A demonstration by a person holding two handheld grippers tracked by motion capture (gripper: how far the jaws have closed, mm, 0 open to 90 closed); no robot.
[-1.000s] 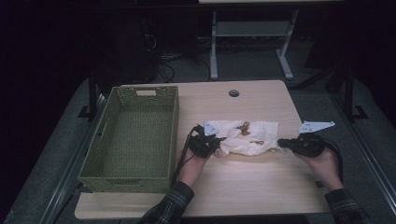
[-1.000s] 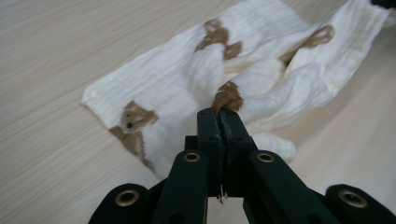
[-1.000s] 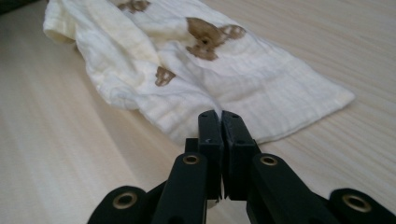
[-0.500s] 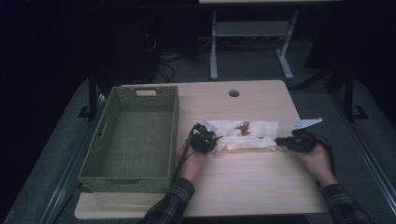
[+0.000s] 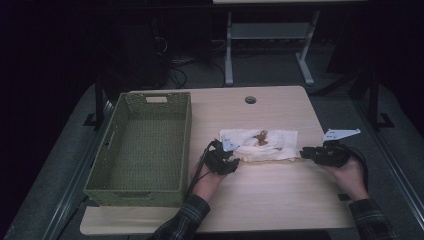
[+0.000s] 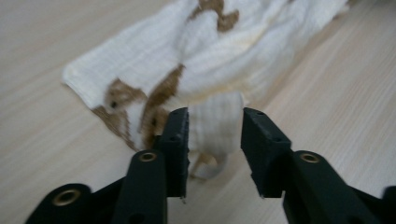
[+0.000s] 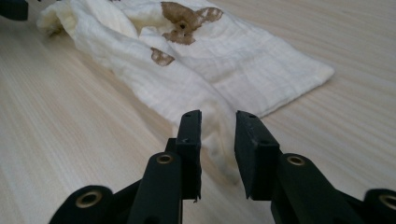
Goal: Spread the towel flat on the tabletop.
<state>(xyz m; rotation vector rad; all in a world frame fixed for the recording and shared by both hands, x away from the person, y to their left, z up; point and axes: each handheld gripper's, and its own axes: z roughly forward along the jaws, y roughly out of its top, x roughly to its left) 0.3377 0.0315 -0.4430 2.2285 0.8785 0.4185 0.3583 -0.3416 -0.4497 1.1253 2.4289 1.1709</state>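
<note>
Moved: both grippers shifted slightly, cloth (image 5: 260,145) folded narrower.
Cloth: cream, brown-patterned, rumpled, mid-table (image 5: 280,210) beside basket (image 5: 145,145).
Left gripper (image 6: 215,133): jaws apart around a fold.
Right gripper (image 7: 218,135): jaws apart astride cloth's end.
Unclear: actual pinch.

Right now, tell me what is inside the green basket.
The green basket shows just its own woven floor. The strip behind its near wall is hidden. The cloth lies outside it, on the table.

A cloth (image 5: 260,145) lies on the table (image 5: 280,200), right of a basket (image 5: 145,145) that sits at the table's left side. The left gripper (image 5: 231,161) is at the cloth's left end, the right gripper (image 5: 304,152) at its right end.
</note>
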